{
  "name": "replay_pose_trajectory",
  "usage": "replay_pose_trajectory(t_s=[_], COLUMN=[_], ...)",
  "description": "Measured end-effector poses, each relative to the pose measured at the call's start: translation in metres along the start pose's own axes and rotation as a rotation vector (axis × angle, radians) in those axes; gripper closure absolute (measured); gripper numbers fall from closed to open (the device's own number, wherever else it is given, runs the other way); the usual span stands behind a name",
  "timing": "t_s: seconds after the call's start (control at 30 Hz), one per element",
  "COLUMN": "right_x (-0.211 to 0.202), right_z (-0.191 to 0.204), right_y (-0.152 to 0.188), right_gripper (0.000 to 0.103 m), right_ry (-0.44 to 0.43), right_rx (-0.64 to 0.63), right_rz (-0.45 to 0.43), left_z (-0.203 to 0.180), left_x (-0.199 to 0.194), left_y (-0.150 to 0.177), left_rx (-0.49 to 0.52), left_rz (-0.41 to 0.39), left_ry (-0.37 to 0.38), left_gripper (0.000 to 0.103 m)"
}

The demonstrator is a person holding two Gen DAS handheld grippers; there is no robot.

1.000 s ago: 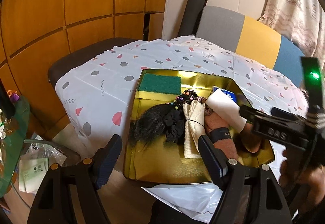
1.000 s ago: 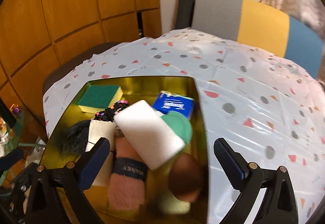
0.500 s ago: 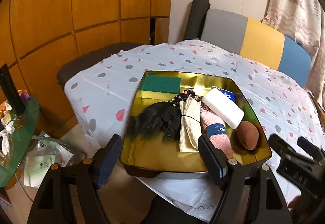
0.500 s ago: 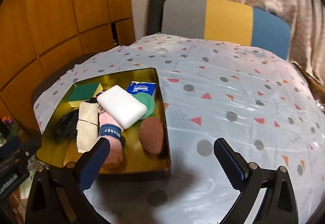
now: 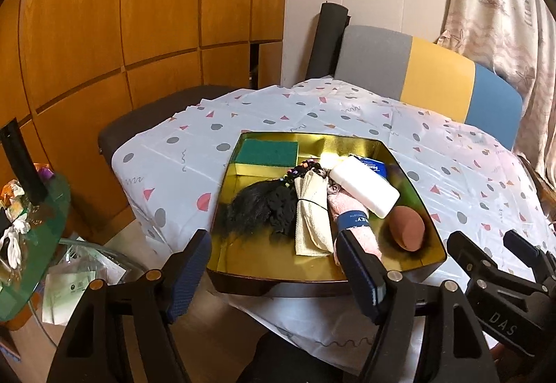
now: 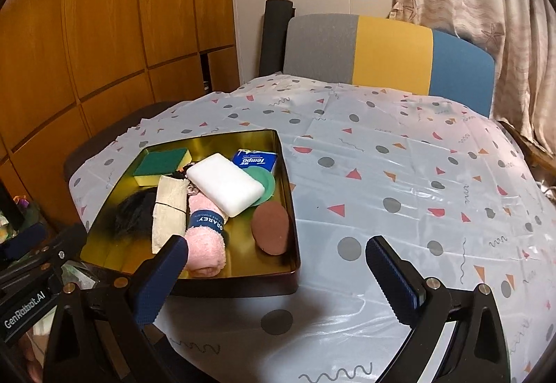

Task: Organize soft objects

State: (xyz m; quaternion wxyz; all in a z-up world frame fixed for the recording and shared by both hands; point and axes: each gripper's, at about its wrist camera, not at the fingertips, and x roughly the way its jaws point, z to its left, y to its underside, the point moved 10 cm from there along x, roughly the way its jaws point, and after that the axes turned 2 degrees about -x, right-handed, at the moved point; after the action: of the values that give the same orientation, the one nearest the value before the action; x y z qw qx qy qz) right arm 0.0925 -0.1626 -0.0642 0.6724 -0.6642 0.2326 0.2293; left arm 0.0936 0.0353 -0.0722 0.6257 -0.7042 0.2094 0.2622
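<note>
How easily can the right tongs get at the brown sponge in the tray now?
Probably yes. The brown sponge lies alone at the near right corner of the gold tray, nothing on it, and the right tongs stand open before it.

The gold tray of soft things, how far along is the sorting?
Done: nothing looks sorted; the sponge, white block, pink towel and brown pad all lie jumbled in the tray. In hand: nothing; the left gripper, now closing, and right gripper are empty. Left: every item.
</note>
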Motion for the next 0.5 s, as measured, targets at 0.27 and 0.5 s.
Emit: replay_pose_trajectory(t_s=[0.27, 0.5], right_x=[0.001, 0.011], right_z=[0.007, 0.011], right_y=[0.001, 0.005], right_gripper=[0.0, 0.0], right_ry=[0.006, 0.002], right_rx=[-0.015, -0.03], right_rz=[0.006, 0.028], left_z=[0.007, 0.008], left_x=[0.002, 0.007], left_y=[0.002, 0.003], left_rx=[-0.01, -0.007], left_rz=[0.0, 0.016], left_ry=[-0.019, -0.021], left_gripper=[0.028, 0.028])
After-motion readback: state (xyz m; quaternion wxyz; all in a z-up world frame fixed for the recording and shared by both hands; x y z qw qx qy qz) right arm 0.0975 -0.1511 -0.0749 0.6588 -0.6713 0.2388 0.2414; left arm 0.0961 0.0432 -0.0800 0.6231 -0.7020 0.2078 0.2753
